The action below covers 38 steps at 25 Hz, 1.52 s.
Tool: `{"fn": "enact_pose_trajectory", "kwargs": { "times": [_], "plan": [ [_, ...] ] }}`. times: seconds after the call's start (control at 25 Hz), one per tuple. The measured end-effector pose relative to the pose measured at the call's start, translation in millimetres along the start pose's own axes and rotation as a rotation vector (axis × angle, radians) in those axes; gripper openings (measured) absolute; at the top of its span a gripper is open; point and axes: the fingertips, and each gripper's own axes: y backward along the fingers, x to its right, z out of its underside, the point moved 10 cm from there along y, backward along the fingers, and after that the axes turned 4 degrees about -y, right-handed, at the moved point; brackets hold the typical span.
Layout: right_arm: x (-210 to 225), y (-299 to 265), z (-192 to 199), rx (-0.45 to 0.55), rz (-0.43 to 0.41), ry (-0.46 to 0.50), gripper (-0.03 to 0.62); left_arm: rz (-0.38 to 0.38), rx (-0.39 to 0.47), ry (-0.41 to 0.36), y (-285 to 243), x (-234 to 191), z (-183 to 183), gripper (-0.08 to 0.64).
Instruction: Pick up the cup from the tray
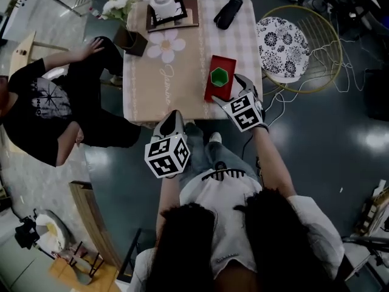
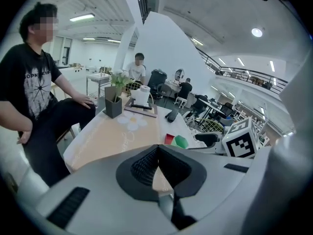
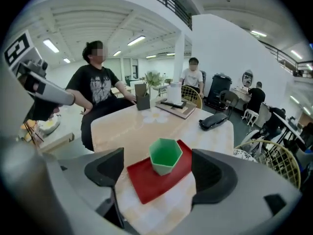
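Our right gripper (image 3: pixel 159 170) points at the table (image 1: pixel 159 93) with its fingers spread wide, nothing pressed between them. The green cup (image 3: pixel 165 155) stands upright on the red tray (image 3: pixel 144 182) at twelve o'clock from the jaws, framed by the gap but not yet inside it. Our left gripper (image 2: pixel 157 150) hangs closed and empty at about seven o'clock from the tray, off the table's near edge. We judge the reach goes best level and centred. We should set the pads on two opposite flat sides of the hexagon, below the rim, and lift straight up so the tray stays put.
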Motion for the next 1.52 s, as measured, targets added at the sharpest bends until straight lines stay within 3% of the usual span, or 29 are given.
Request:
{"fn": "enact_pose_trajectory", "kwargs": {
  "times": [0.2, 0.56, 0.6, 0.76, 0.92, 1.16, 1.52],
  "plan": [
    [10, -46, -17, -0.142, -0.028, 0.142, 0.414, 0.020, -0.024, 0.007, -32, -21, -25, 0.009],
    [19, -86, -18, -0.339, -0.108, 0.233, 0.408, 0.080, -0.076, -0.012, -76, -56, -57, 0.009],
    [19, -87, -17, -0.350, -0.105, 0.224, 0.347, 0.085, -0.083, -0.013, -79, -60, -60, 0.009],
    [15, -85, -31, -0.348, -0.081, 0.174, 0.325, 0.094, -0.098, -0.016, -90, -78, -70, 0.009],
    [-5, -85, -64, -0.292, -0.105, 0.147, 0.325, 0.075, -0.137, -0.097, -98, -94, -71, 0.009],
    [-49, -131, -96, -0.277, -0.166, 0.259, 0.325, 0.073, -0.143, -0.060, -103, -118, -73, 0.009],
    [-94, -179, -124, -0.269, -0.220, 0.321, 0.325, 0.066, -0.122, -0.065, -106, -137, -85, 0.009]
  ]
}}
